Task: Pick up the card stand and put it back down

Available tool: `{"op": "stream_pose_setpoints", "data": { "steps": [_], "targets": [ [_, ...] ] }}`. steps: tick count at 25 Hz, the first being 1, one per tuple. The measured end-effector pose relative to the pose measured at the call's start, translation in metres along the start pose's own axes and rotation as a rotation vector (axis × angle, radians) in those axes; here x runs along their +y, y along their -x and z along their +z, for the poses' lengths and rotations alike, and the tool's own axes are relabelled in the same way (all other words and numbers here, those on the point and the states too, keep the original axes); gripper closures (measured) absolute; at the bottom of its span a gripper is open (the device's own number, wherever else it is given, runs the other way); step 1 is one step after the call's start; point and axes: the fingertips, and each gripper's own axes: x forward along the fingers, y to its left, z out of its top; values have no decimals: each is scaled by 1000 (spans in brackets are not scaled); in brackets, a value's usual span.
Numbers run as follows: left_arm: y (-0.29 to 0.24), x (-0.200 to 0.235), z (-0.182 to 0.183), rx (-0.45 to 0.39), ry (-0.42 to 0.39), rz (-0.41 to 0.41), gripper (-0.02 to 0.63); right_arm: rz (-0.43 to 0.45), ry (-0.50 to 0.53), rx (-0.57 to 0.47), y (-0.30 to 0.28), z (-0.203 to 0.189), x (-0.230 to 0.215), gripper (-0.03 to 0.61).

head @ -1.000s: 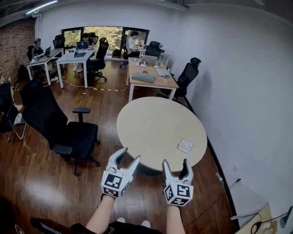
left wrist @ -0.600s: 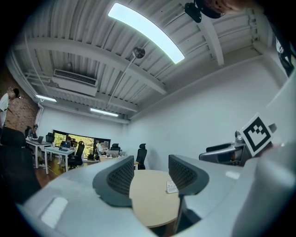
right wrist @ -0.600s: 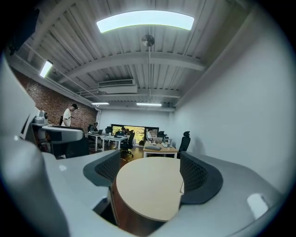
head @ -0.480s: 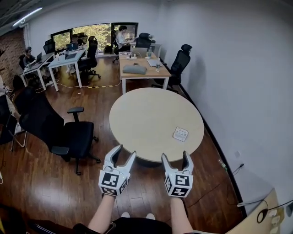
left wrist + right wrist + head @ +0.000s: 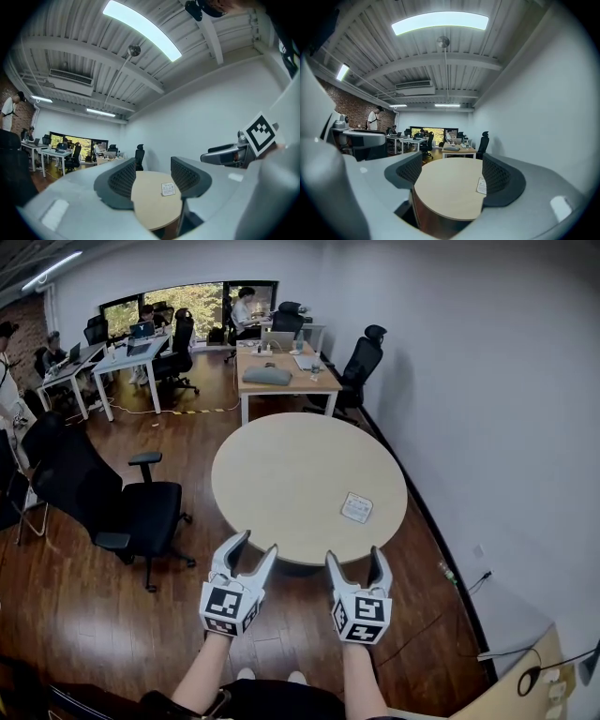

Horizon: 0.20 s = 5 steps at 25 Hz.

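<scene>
Pale wood round tabletop fills the middle of the head view, the left hand-held gripper and right hand-held gripper hang off its 6 o'clock edge, both released with nothing between their jaws, and the small white card stand sits near its 4 o'clock rim, well apart from both.

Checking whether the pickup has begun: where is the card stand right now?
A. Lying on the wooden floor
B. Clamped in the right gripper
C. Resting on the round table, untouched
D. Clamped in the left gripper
C: the card stand sits on the round table, while the left gripper and the right gripper hang short of the table's near edge, jaws apart and gripping nothing.
</scene>
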Motion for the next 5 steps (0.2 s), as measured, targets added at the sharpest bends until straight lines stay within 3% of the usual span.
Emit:
{"op": "stream_pose_setpoints", "data": {
  "steps": [5],
  "targets": [
    [-5, -7, 9, -16, 7, -10, 379, -5, 12, -10, 2, 8, -6, 181]
  ]
}}
